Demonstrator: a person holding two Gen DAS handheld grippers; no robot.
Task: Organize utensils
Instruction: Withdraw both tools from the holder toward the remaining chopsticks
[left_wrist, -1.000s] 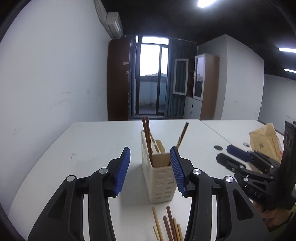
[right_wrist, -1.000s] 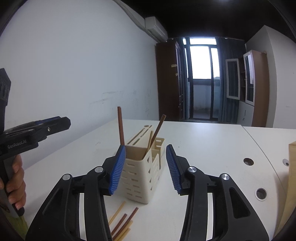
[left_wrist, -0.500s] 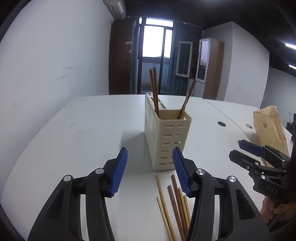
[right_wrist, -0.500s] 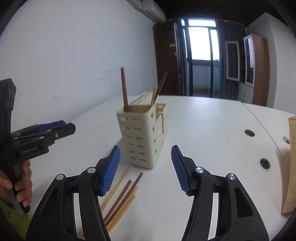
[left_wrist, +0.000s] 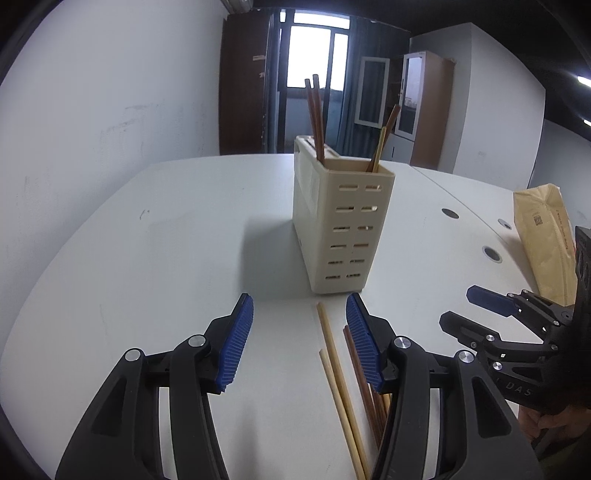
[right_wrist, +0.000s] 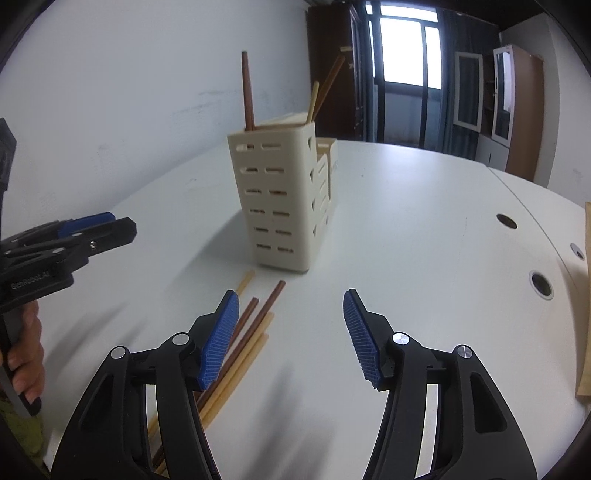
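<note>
A: Where do the loose chopsticks (left_wrist: 334, 360) lie from each tool?

B: On the white table (left_wrist: 155, 266), just short of the cream utensil holder (left_wrist: 341, 225). Seen from the left gripper (left_wrist: 299, 345), they run between its fingers and under the right-hand one, long axis pointing roughly ahead toward the holder. Seen from the right gripper (right_wrist: 291, 334), the same bundle (right_wrist: 245, 338) sits off beside and beneath its left finger, slanting away.

A: And the jaws?

B: Both stand about half wide with nothing between the pads. The right jaws have just been opening, the left less so, and neither touches a stick.

A: Which hand is better placed?

B: I'd judge the left: the sticks already pass through its gap, lengthwise though, so its pads would close across the shafts. The right would need to shift sideways first. Four chopsticks already stand in the holder.
</note>
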